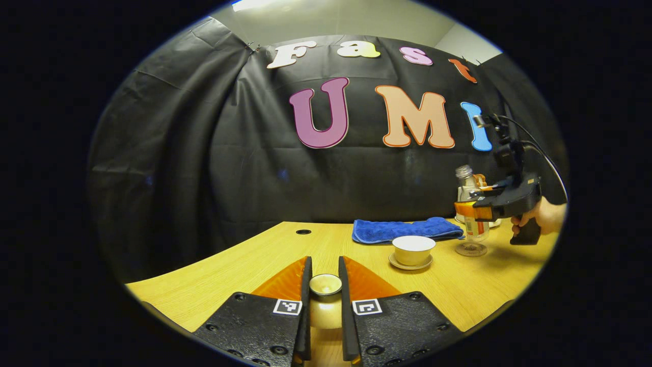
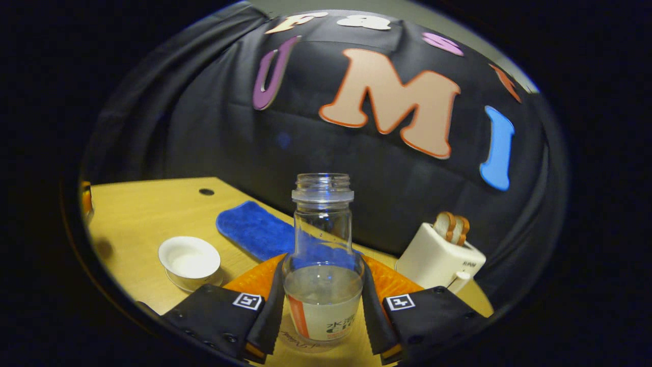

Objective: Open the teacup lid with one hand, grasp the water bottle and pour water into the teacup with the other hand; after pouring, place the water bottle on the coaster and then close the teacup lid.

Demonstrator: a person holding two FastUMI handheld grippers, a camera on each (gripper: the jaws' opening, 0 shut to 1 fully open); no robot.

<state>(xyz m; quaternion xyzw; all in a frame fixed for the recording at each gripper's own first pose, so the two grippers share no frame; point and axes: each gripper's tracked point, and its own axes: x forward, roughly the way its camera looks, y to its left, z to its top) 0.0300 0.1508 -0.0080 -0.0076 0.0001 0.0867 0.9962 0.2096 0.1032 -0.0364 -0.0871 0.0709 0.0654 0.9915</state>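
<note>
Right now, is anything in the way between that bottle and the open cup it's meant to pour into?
Nothing visible. The water bottle, held in the right claw, has bare table between it and the open teacup. The blue cloth lies behind that path.

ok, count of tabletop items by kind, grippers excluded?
White ceramic teacup on saucer: 1
Teacup lid, held: 1
Clear plastic water bottle: 1
Clear glass coaster: 1
Blue folded towel: 1
White toaster: 1
Total: 6
</note>
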